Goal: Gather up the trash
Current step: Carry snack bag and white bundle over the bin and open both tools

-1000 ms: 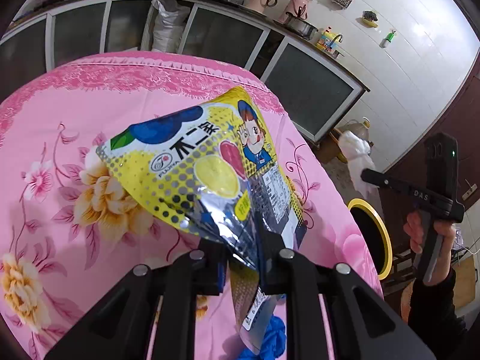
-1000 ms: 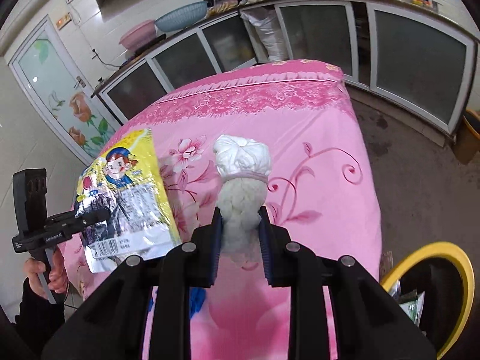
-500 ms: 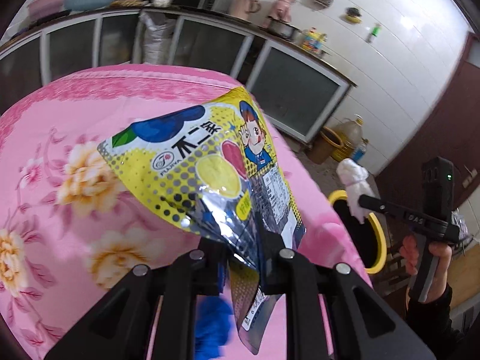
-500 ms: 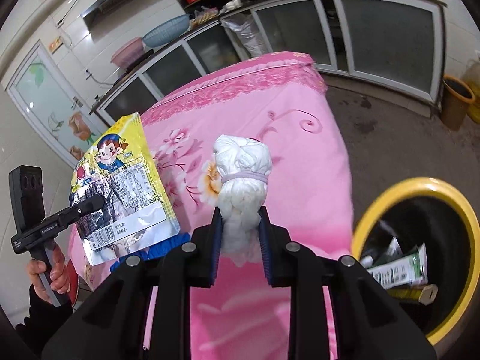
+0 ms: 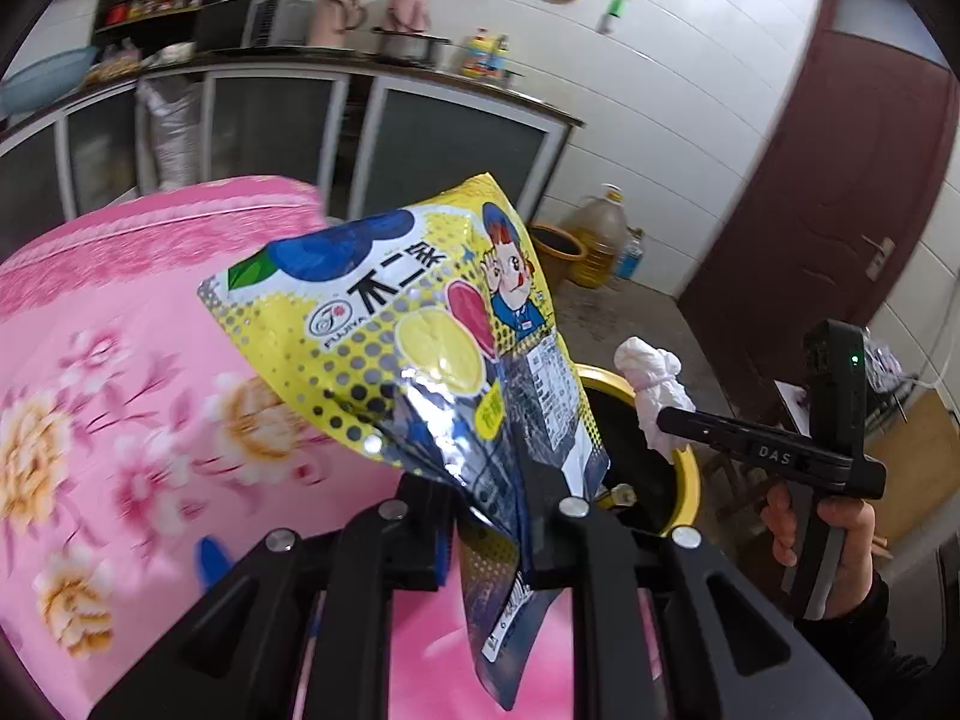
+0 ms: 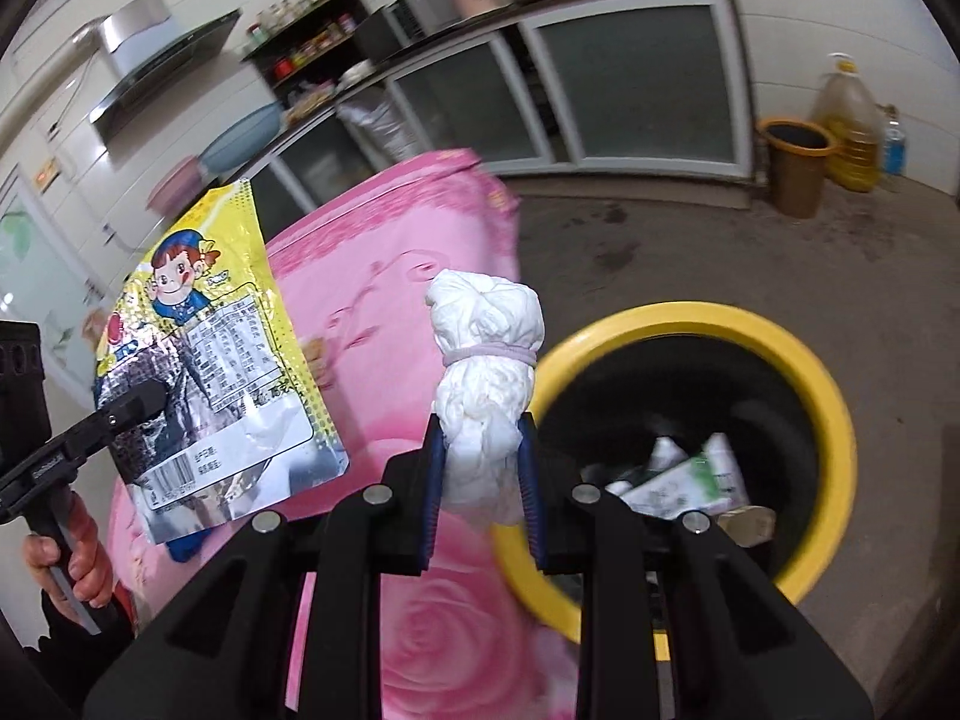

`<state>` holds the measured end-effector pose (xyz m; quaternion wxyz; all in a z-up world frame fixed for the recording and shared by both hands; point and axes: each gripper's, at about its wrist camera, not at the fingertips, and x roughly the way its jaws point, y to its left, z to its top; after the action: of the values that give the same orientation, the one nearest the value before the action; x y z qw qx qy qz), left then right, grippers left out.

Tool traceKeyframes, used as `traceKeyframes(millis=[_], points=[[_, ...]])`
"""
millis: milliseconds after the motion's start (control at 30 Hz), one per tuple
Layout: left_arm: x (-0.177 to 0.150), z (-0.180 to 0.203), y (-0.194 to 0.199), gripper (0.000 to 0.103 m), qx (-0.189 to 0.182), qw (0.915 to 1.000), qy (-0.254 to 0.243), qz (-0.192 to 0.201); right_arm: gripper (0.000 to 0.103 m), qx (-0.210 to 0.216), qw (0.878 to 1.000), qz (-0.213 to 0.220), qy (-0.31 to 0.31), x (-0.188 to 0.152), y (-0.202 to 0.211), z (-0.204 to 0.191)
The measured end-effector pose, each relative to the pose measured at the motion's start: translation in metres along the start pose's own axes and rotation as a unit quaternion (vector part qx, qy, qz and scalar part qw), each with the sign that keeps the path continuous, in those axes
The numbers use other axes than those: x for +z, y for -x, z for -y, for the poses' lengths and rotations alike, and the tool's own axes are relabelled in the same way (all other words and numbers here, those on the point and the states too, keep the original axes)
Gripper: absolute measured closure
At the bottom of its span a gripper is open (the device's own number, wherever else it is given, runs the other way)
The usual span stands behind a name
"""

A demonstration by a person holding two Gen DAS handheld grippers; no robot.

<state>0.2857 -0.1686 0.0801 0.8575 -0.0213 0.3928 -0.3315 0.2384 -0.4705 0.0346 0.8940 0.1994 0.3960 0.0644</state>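
Note:
My left gripper (image 5: 489, 516) is shut on a yellow and blue snack bag (image 5: 414, 324) and holds it upright above the edge of the pink table (image 5: 120, 312). My right gripper (image 6: 483, 468) is shut on a white tied paper wad (image 6: 486, 360), held beside the yellow-rimmed trash bin (image 6: 828, 396). The bin holds cartons and wrappers. In the left wrist view the wad (image 5: 654, 378) hangs over the bin (image 5: 690, 474). The snack bag (image 6: 210, 348) also shows at the left of the right wrist view.
A blue object (image 5: 213, 561) lies on the flowered tablecloth near the left gripper. Grey cabinets (image 6: 630, 84) line the wall. A brown bucket (image 6: 795, 165) and an oil jug (image 6: 849, 126) stand on the floor. A dark red door (image 5: 840, 192) is at the right.
Both grippers have swung right, off the table toward the bin, each keeping its load. The wad now sits at the bin's rim and the bin is much closer.

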Motion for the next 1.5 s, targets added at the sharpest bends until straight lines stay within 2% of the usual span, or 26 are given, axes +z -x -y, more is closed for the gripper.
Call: traceKeyframes(millis=[300,567,1033,1300,1500], points=[[0.009,0.06,-0.033,0.089,-0.019,0.9982,-0.056,-0.001,0.08,-0.047,0.998,0.031,-0.033,-0.007,0.025,0.048],[0.013,0.093,-0.057,0.089,-0.019,0.9952,-0.096,-0.003,0.08,-0.064,0.996,0.031,-0.057,-0.017,0.024,0.08],[0.02,0.125,-0.105,0.089,-0.01,0.9925,-0.121,-0.018,0.08,-0.099,0.992,0.004,-0.082,-0.041,0.004,0.113],[0.028,0.139,-0.133,0.089,-0.012,0.9915,-0.126,-0.028,0.08,-0.096,0.991,-0.016,-0.093,-0.052,-0.009,0.117],[0.029,0.131,-0.149,0.088,-0.011,0.9924,-0.116,-0.04,0.079,-0.092,0.991,-0.025,-0.091,-0.05,-0.013,0.117]])
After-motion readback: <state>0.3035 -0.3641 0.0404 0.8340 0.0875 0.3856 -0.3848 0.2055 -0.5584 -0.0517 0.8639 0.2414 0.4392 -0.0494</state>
